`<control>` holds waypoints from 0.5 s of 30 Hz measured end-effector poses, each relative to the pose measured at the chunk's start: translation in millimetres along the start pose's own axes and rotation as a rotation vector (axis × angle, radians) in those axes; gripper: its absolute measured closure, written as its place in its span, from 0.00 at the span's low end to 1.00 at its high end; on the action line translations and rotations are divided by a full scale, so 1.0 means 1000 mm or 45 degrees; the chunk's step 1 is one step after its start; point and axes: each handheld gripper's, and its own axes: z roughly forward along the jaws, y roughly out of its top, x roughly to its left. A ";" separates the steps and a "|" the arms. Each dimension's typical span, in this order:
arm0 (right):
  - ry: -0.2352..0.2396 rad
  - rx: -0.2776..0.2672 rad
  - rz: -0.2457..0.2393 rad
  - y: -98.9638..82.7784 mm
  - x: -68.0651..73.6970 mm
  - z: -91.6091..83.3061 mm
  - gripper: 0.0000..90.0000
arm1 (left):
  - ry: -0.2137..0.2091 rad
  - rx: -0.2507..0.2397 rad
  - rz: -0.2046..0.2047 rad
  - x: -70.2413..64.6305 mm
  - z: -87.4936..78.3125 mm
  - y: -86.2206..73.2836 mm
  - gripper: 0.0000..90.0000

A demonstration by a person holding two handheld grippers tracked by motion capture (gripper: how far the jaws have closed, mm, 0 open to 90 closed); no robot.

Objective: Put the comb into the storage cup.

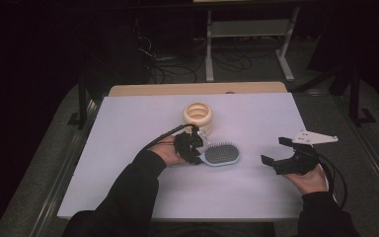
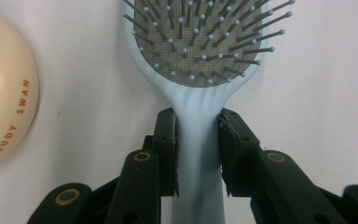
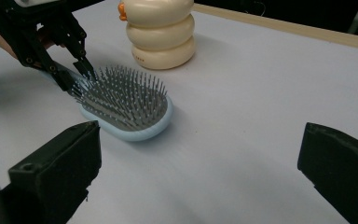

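Hairbrush (image 1: 219, 155) sits around the middle of the high view, on the pale tabletop (image 1: 128, 187), bristles up, and my left gripper (image 2: 197, 140) has it by the handle neck. In the left gripper view both jaws press flat on the narrow light-blue stem just below the paddle head, so that claw is closed down on it, only partly shut because the handle fills the gap.

I reckon it's light, hard plastic, smooth and a bit slick, so the neck is the right spot: stiff, narrow, flat-sided enough for the pads. The head is a rounded paddle with a grey cushion and thin metal-looking pins with ball tips; I wouldn't clamp there, the pins would bend or skid.

My right gripper (image 1: 284, 157) hangs at the lower right of the high view, jaws spread wide with nothing between them.

Toward the upper middle there's a cream stacked-ring duck toy (image 1: 198, 114), glossy and bulgy, just beside the brush handle but apart from it.
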 end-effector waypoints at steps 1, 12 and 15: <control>0.000 0.001 0.000 0.000 0.000 0.000 0.00 | -0.002 -0.005 -0.001 0.000 -0.002 0.000 0.78; 0.002 0.006 0.001 0.000 0.000 0.001 0.00 | 0.039 -0.056 -0.005 -0.002 -0.023 -0.005 0.78; 0.003 0.008 0.004 0.000 0.000 0.001 0.00 | 0.046 -0.063 -0.007 -0.002 -0.029 -0.006 0.78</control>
